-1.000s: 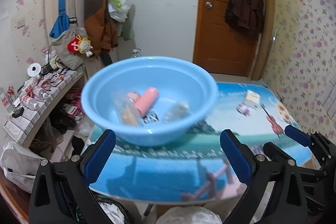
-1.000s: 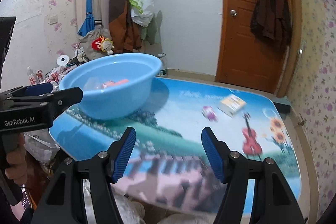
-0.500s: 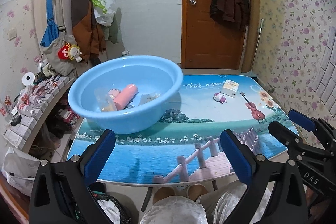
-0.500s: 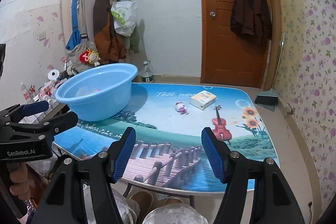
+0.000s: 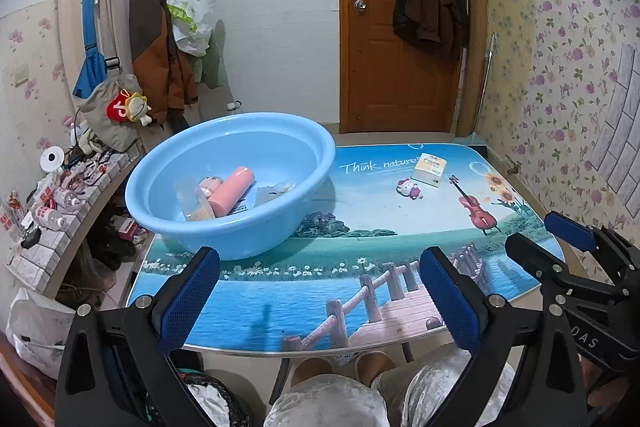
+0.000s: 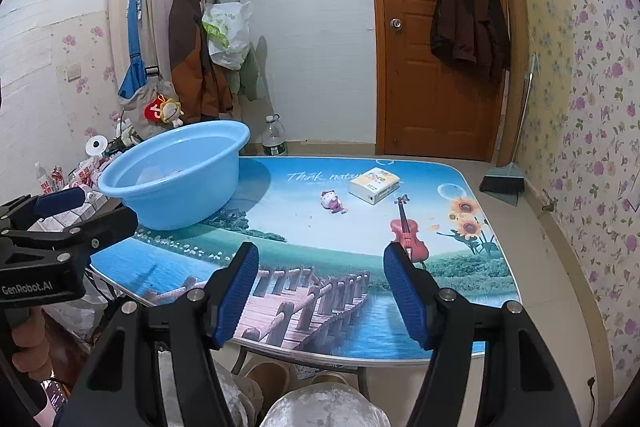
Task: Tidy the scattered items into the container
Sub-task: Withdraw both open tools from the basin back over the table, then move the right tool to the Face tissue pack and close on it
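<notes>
A light blue basin stands on the left part of the picture-printed table. Inside it lie a pink bottle, a small pink toy and clear packets. A small pink-and-white figurine and a yellow-white tissue pack lie on the far middle of the table. My left gripper hangs open over the table's near edge, empty. My right gripper is also open and empty, near the front edge.
A cluttered shelf runs along the left of the table. Coats and bags hang on the far wall beside a brown door. A water bottle stands on the floor behind the table, a dustpan at the right wall. The person's knees show below.
Both grippers have drawn back from the basin toward the near table edge, so the basin looks smaller and the whole table shows. The jaws kept their width.
</notes>
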Tool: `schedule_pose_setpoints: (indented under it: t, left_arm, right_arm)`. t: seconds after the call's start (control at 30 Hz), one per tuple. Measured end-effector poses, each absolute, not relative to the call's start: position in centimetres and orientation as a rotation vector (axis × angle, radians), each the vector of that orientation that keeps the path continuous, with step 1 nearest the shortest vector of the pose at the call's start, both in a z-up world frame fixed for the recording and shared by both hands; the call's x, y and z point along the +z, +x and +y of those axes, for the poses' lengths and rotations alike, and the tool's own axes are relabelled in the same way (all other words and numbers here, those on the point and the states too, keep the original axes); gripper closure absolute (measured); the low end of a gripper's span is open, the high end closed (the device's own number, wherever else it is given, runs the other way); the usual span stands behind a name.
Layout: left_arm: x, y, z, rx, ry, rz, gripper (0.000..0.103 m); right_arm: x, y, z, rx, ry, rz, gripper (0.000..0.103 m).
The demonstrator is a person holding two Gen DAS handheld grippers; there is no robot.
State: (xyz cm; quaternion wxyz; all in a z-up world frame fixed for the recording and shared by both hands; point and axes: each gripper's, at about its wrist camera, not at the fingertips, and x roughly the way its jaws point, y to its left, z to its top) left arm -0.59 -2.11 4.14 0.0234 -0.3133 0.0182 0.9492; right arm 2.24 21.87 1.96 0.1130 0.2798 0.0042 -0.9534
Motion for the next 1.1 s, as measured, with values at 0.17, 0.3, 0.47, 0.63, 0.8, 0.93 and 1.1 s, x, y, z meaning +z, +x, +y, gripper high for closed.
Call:
schedule_pose_setpoints:
  t: [0.17, 0.3, 0.47, 0.63, 0.8, 0.93, 1.1]
  left_arm:
    - [4.0, -0.7, -2.1, 2.936, -0.977, 0.053, 0.002]
    - [3.6, -0.8, -2.1, 2.933, -0.988, 0.051, 0.002]
    - [3.3, -0.9, -2.0, 2.928, -0.993, 0.051, 0.002]
    - [3.1, -1.0, -1.8, 2.922, -0.999, 0.057, 0.002]
    - [2.7, -1.4, -1.5, 2.915, -1.015, 0.059, 0.002]
    - [2.4, -1.8, -1.1, 2.906, -1.025, 0.068, 0.002]
    - [1.9, -2.4, -0.2, 2.888, -1.037, 0.085, 0.002]
  right_arm:
    - [1.7, 2.1, 21.9, -2.796, 0.827, 0.01, 0.036]
    - [1.3, 2.0, 22.1, -2.798, 0.841, 0.003, 0.036]
    - [0.9, 1.9, 22.2, -2.799, 0.856, -0.001, 0.036]
    - [0.6, 1.8, 22.4, -2.799, 0.862, -0.009, 0.036]
    - [0.3, 1.6, 22.6, -2.799, 0.875, -0.014, 0.036]
    - [-0.2, 1.3, 23.0, -2.804, 0.895, -0.023, 0.036]
    - [-0.8, 0.8, 23.5, -2.817, 0.929, -0.026, 0.036]
